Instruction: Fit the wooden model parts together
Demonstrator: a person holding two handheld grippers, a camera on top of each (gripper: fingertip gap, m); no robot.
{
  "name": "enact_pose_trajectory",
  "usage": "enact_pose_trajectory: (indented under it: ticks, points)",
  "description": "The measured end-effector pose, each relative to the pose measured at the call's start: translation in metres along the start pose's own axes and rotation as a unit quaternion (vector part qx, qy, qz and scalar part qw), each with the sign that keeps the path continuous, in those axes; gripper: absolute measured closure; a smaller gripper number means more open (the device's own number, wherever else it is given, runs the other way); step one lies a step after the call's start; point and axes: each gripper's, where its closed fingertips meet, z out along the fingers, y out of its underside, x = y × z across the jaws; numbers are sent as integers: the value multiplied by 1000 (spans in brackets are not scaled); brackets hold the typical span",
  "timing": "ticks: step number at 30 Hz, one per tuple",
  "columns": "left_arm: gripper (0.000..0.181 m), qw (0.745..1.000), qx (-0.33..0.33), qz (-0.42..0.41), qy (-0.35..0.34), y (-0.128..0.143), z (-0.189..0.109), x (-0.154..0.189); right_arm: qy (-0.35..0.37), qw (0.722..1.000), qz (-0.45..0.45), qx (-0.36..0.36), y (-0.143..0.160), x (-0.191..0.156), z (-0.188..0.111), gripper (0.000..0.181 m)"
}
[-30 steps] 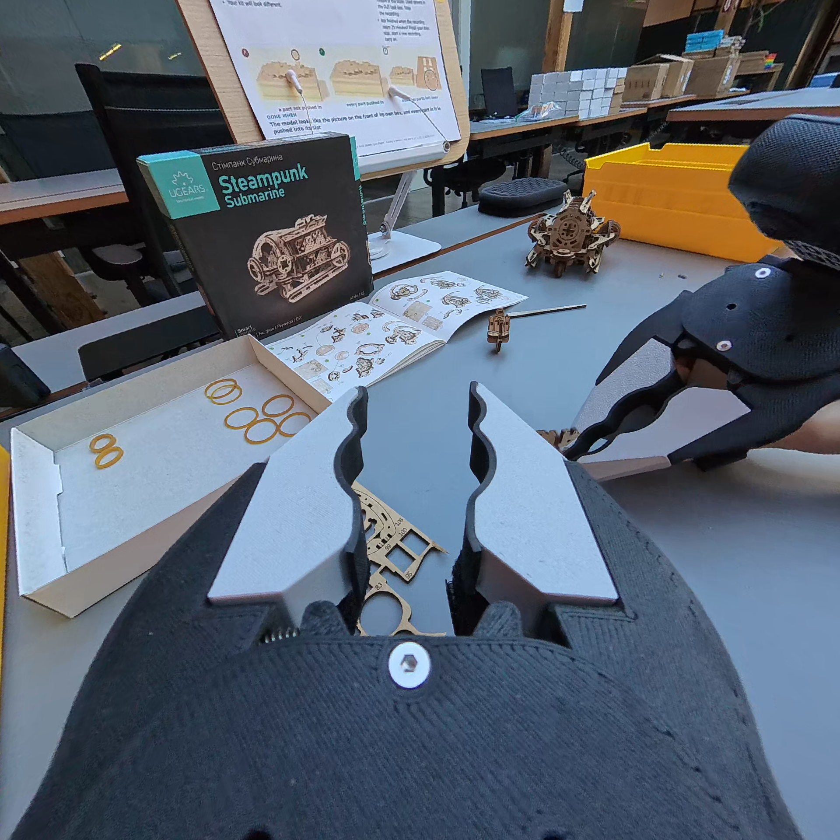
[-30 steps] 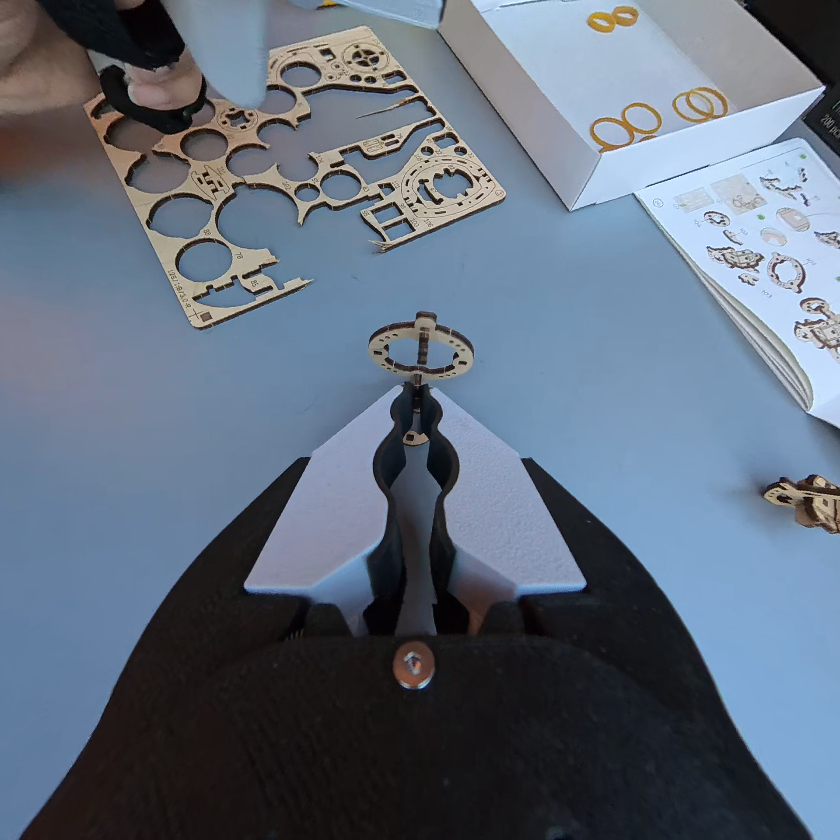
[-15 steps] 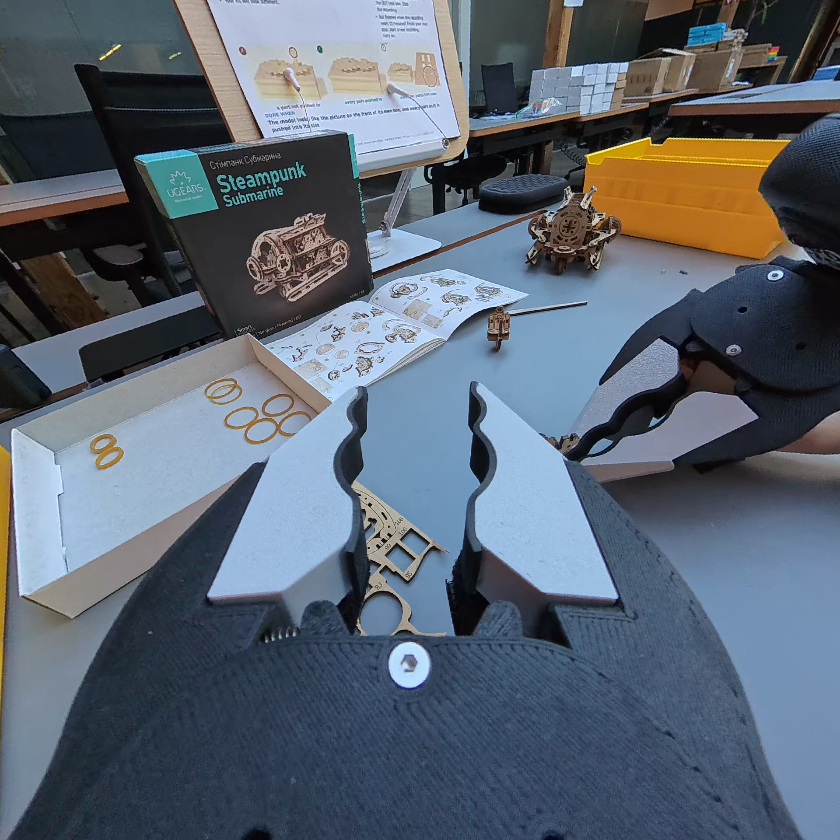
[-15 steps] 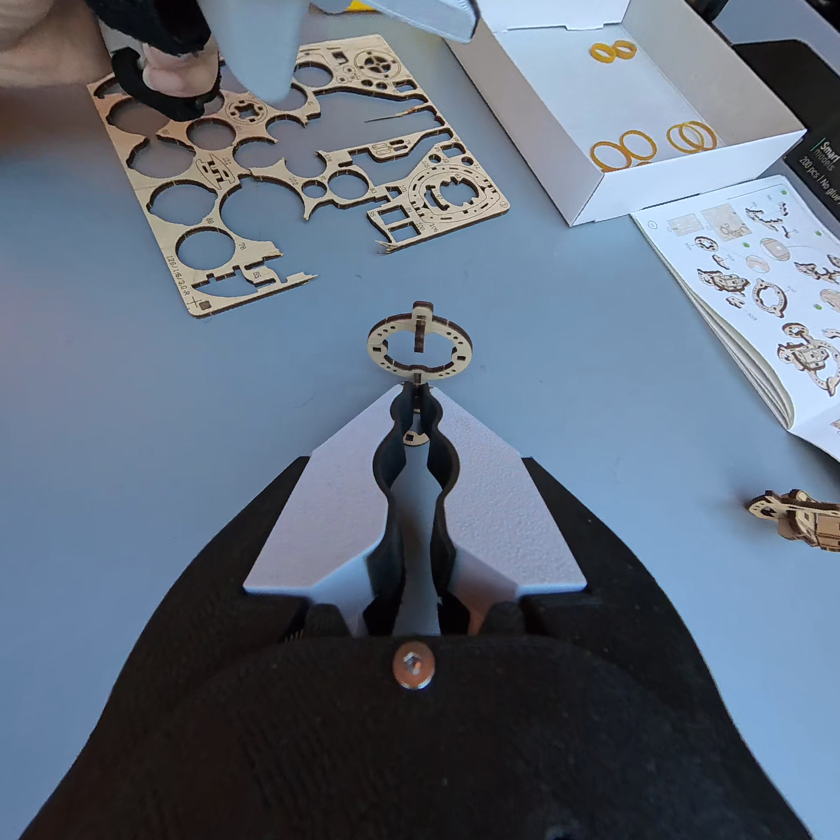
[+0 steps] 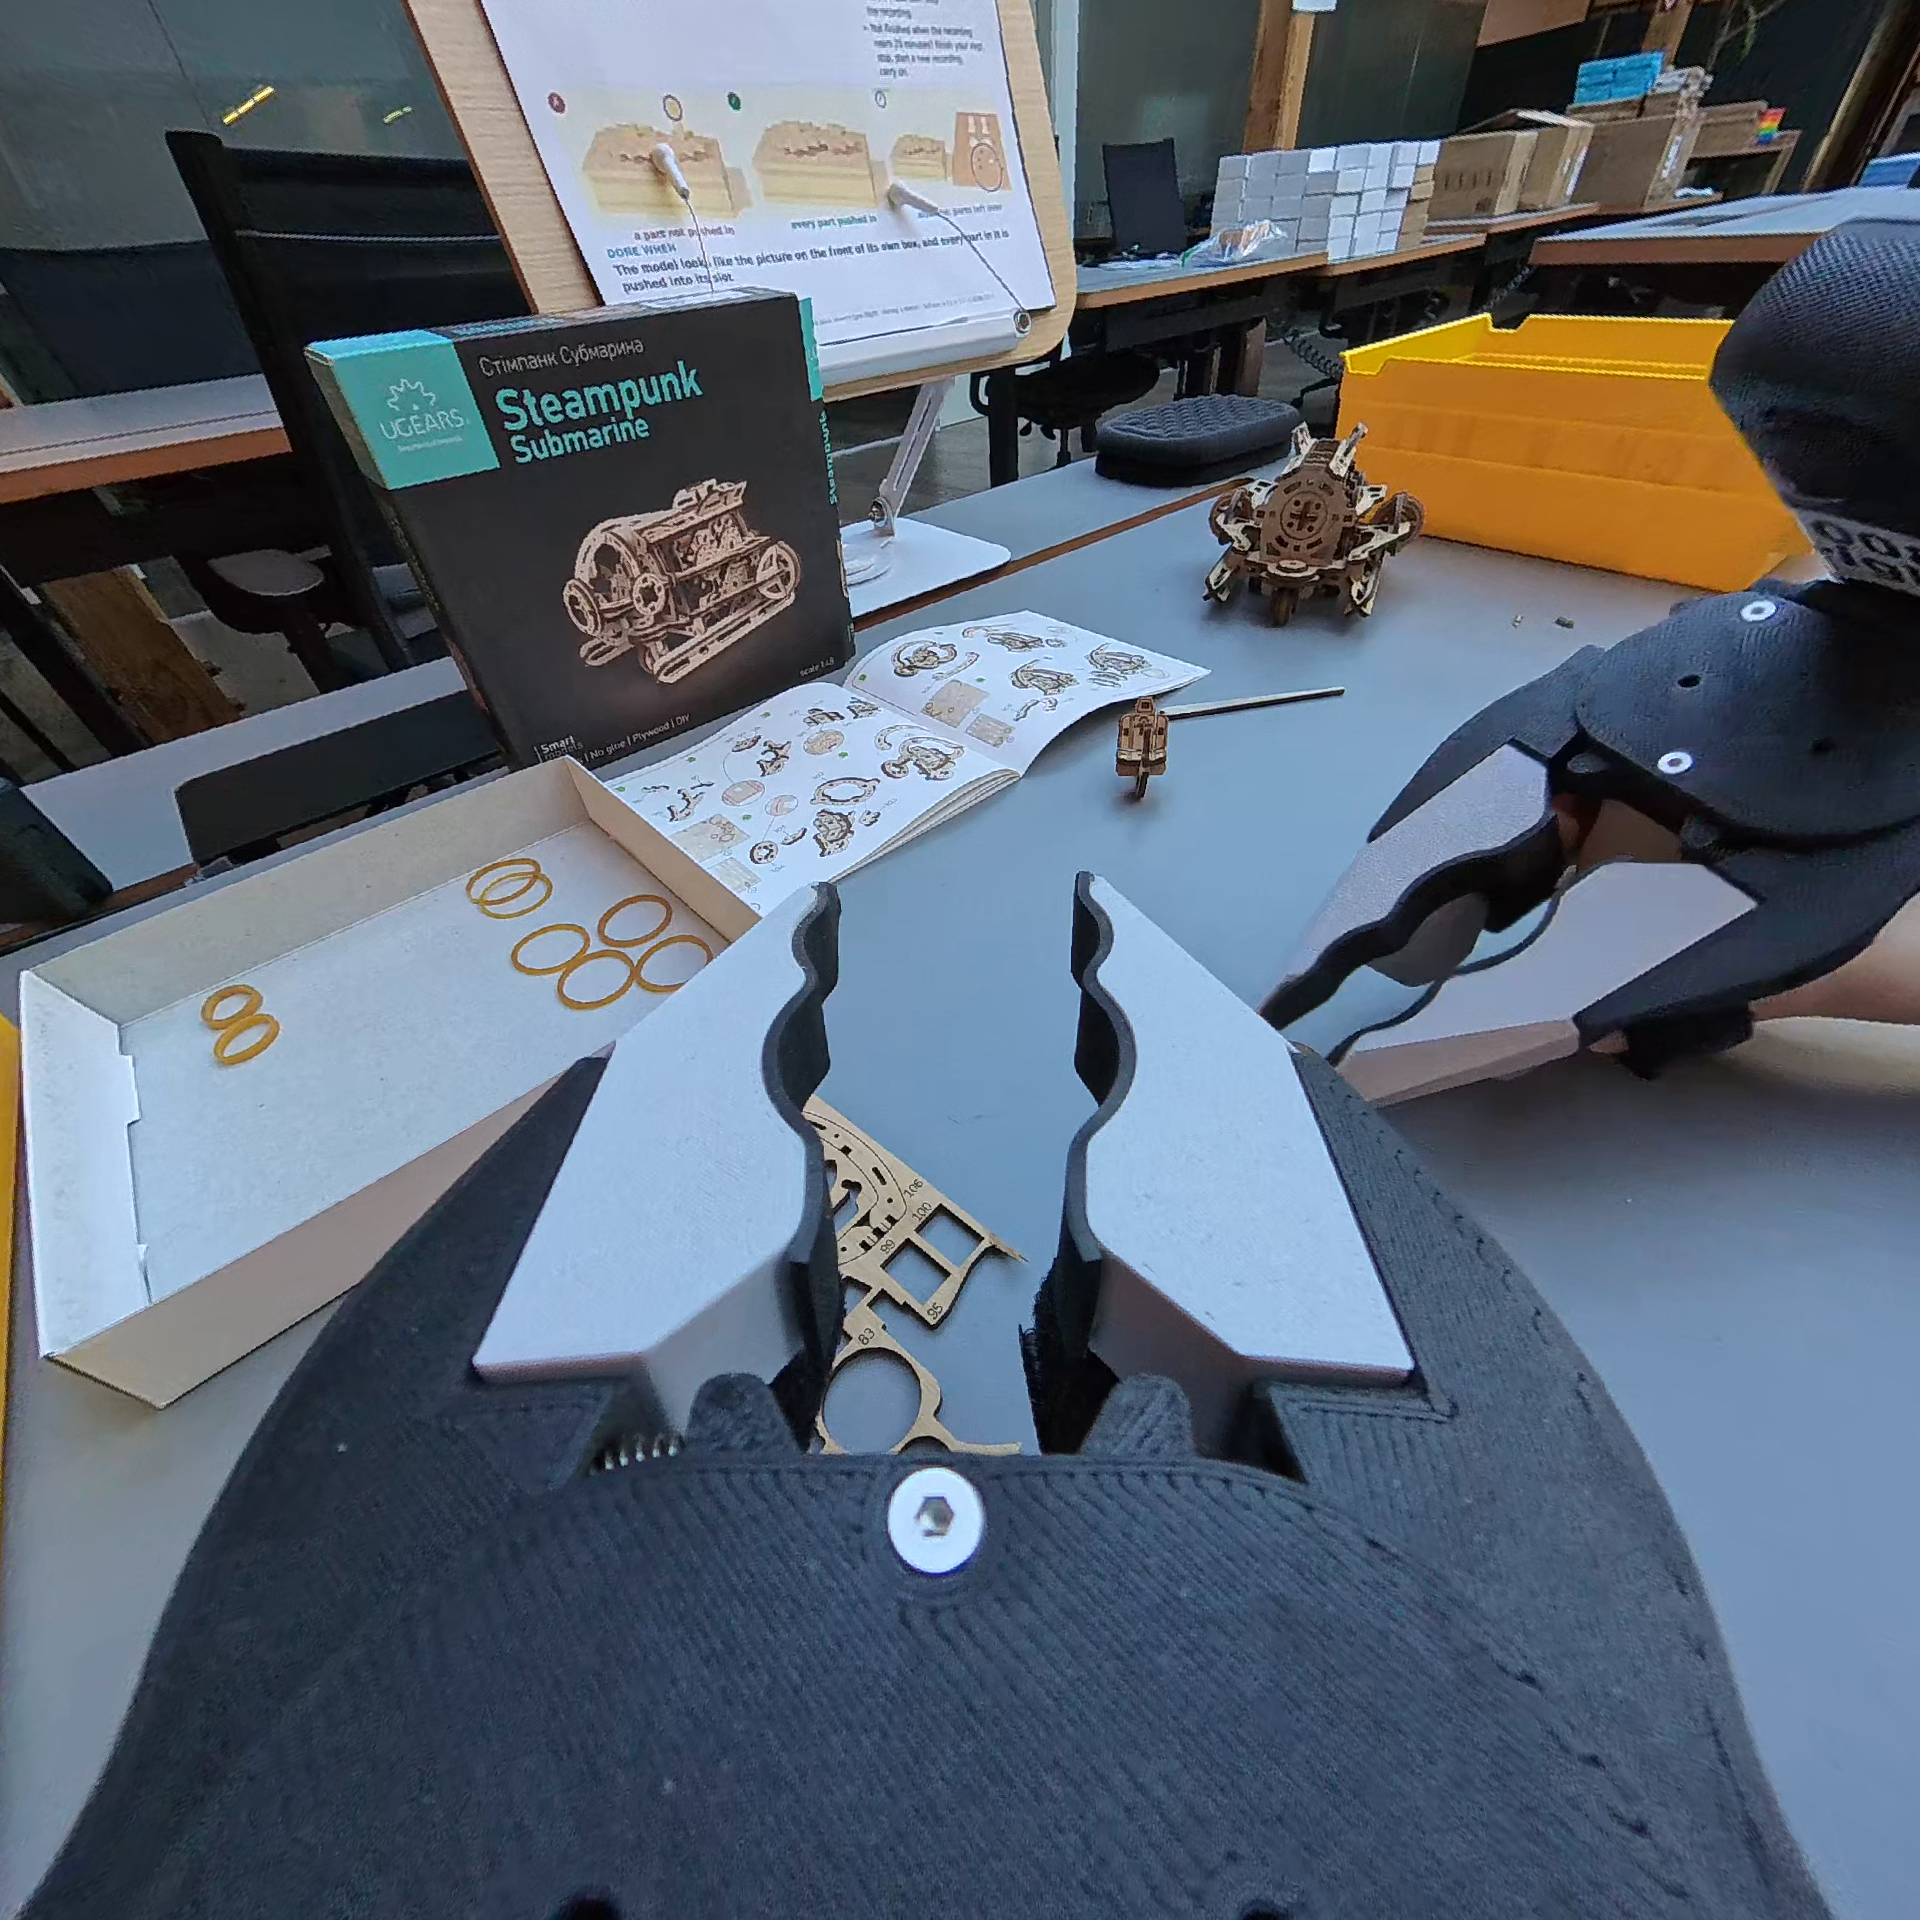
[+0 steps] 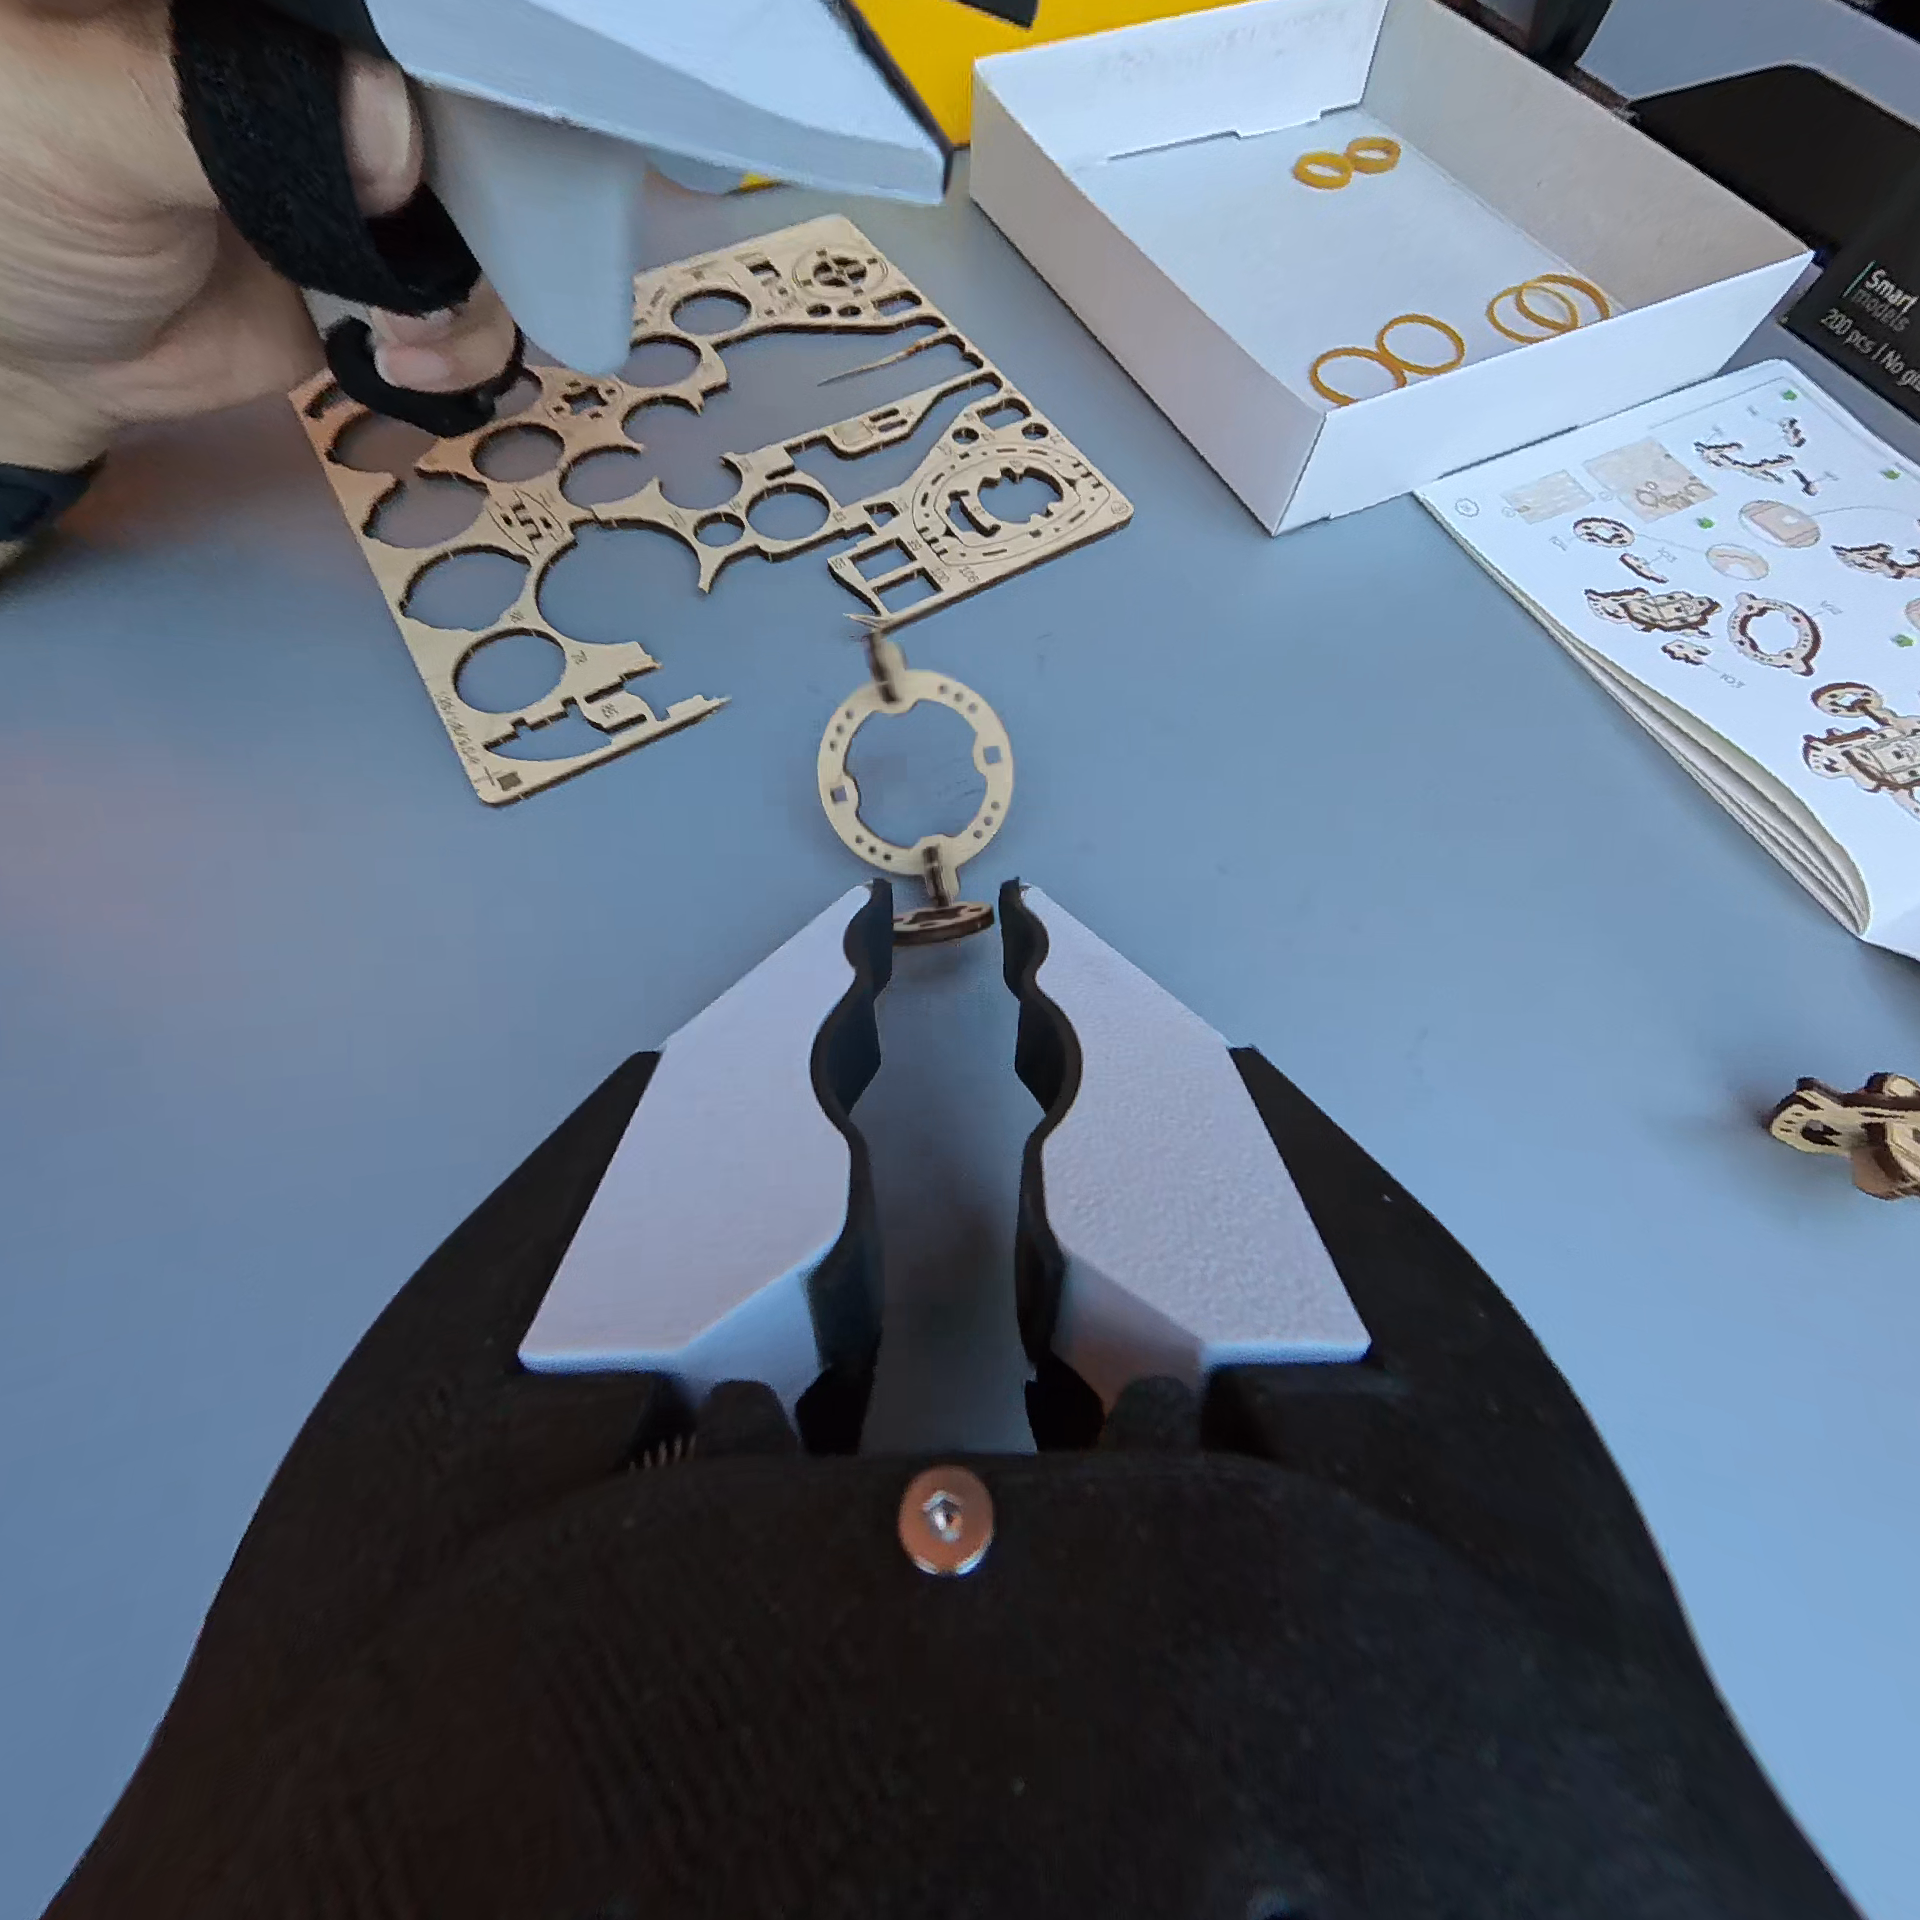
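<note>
Behind the open booklet (image 5: 904,727) — a printed black box (image 5: 592,520).

Left gripper (image 5: 951,914): black ribbed textured shell, pale grey wedge fingers (image 5: 675,1143) lined with wavy black pads, one silver hex screw (image 5: 934,1520) at centre. Right gripper (image 6: 943,899) matches; black strap (image 6: 281,177) wraps the hand (image 6: 125,239).

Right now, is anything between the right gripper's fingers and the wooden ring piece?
Nothing visible. The right gripper is open, and the wooden ring piece lies on bare table, its small end disc between the fingertips.
</note>
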Motion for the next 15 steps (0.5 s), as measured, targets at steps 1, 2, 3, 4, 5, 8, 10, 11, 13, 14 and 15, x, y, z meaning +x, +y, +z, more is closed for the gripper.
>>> enact_pose_trajectory:
  ticks: [1,2,3,4,5,8,10,11,13,14,15]
  points:
    - [137,1000,0,0,0,0,0,0,-4,1000,8,8,-2,0,-2,162]
    - [137,1000,0,0,0,0,0,0,-9,1000,16,15,-3,1,-3,163]
    - [138,1000,0,1,0,0,0,0,-15,999,24,17,-4,1,-4,164]
    - [138,1000,0,1,0,0,0,0,-23,999,30,17,-4,0,-4,166]
    - [138,1000,0,1,0,0,0,0,-25,999,33,20,-5,1,-5,167]
    - [137,1000,-1,1,-1,0,0,0,-19,999,28,22,-9,4,-8,167]
    - [138,1000,-1,-2,0,0,0,-1,-23,1000,18,10,-9,2,-8,167]
    - [138,1000,-2,-3,0,0,0,-1,-29,1000,9,1,-8,0,-8,167]
    - [138,1000,-3,-3,-1,1,0,-1,-34,999,-19,-12,-7,-4,-6,167]
    - [138,1000,-3,-4,-1,1,0,-1,-37,998,-37,-22,-7,-5,-4,167]
    - [138,1000,-3,-4,-1,1,0,-1,-41,997,-57,-33,-7,-6,-2,167]
